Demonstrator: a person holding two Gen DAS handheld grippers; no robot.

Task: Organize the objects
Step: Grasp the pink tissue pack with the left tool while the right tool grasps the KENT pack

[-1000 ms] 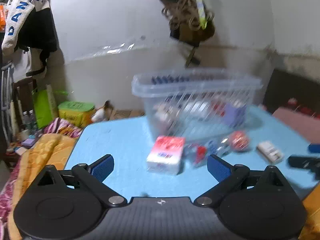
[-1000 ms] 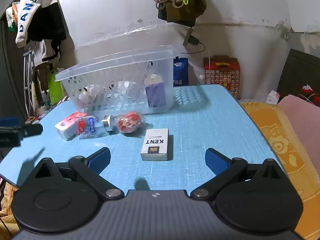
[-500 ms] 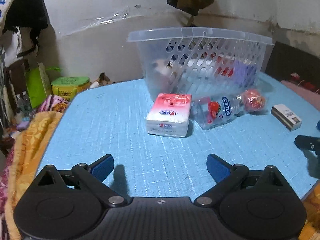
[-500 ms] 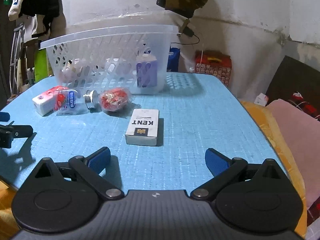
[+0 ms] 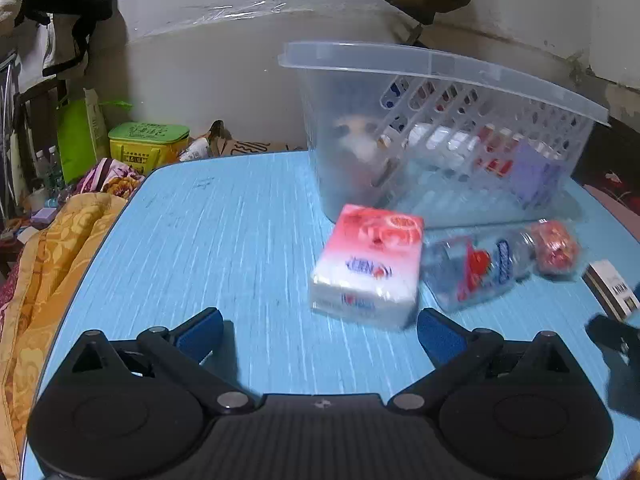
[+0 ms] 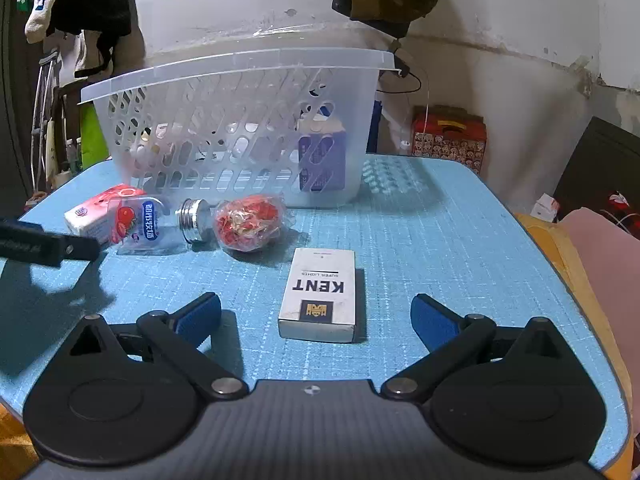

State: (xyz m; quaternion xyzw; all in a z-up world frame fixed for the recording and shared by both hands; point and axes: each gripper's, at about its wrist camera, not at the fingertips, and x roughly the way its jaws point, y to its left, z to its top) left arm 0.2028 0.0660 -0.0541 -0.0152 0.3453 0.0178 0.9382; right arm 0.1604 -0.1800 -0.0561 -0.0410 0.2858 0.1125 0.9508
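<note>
A pink and white tissue pack (image 5: 370,266) lies on the blue table (image 5: 224,232), just ahead of my open, empty left gripper (image 5: 320,334). Beside it lie a clear bottle (image 5: 476,268), a red wrapped ball (image 5: 556,246) and a white cigarette box (image 5: 610,290). A clear slotted basket (image 5: 440,132) with several items inside stands behind. In the right wrist view my open, empty right gripper (image 6: 316,318) has the KENT box (image 6: 320,294) between its fingers. The bottle (image 6: 152,226), ball (image 6: 248,222), tissue pack (image 6: 96,212) and basket (image 6: 240,132) lie beyond.
The left gripper's finger (image 6: 44,242) reaches in at the left of the right wrist view. An orange blanket (image 5: 52,256) lies off the table's left edge and a pink cushion (image 6: 600,264) off its right. A red box (image 6: 448,138) stands behind the table.
Both grippers have moved forward and lower over the table. The left one has closed in on the tissue pack, the right one on the KENT box. Both stay open.
</note>
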